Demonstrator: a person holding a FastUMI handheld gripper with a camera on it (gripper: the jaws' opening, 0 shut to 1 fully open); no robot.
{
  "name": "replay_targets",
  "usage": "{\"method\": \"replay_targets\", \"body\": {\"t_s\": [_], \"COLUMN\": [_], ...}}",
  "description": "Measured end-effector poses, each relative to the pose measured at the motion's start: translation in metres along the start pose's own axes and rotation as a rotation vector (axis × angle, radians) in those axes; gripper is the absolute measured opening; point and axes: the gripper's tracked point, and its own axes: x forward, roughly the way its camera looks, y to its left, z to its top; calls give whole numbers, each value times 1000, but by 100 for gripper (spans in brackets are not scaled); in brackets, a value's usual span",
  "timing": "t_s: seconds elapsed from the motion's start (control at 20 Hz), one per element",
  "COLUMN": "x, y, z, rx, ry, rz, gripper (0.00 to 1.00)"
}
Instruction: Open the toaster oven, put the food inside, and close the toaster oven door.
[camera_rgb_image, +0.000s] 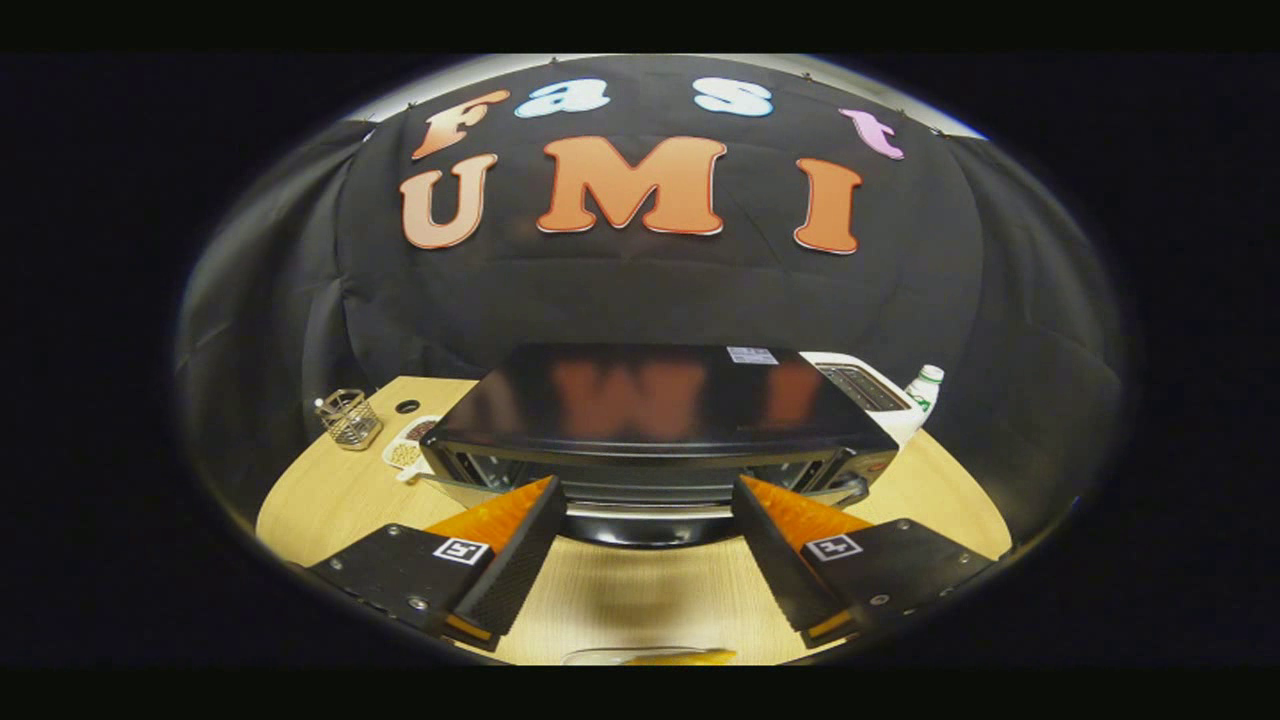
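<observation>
Seen from just above and behind the gripper (645, 490), looking forward across a pale wooden table (640, 590). Jaws released, spread wide apart, gripping nothing, tips raised toward the front of the toaster oven (655, 430). Toaster oven black and glossy on top, standing mid-table just ahead of the fingers, its handle (648, 512) a shiny horizontal bar running between the two fingertips. Door seemingly closed, though hard to tell from this high angle. Near the bottom, closer than the fingers, the rim of a clear dish with a yellow piece of food (690, 657), only partly in sight. Left of the oven, a small wire-mesh holder (350, 418) standing upright, and beside it, just against the oven's left corner, a white divided dish (405, 450) with brownish contents. Behind the oven on the right, a white appliance (865, 390) with a dark panel, and next to it a white bottle (925, 388) with a green label. Black cloth wall behind everything.
</observation>
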Motion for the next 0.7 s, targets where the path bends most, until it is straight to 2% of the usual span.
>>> {"method": "replay_targets", "body": {"t_s": [0.4, 0.7], "x": [-37, -45], "y": [0, 0], "z": [-51, -66], "rx": [1, -3], "ry": [70, 87], "rz": [-3, -20], "gripper": [98, 98]}}
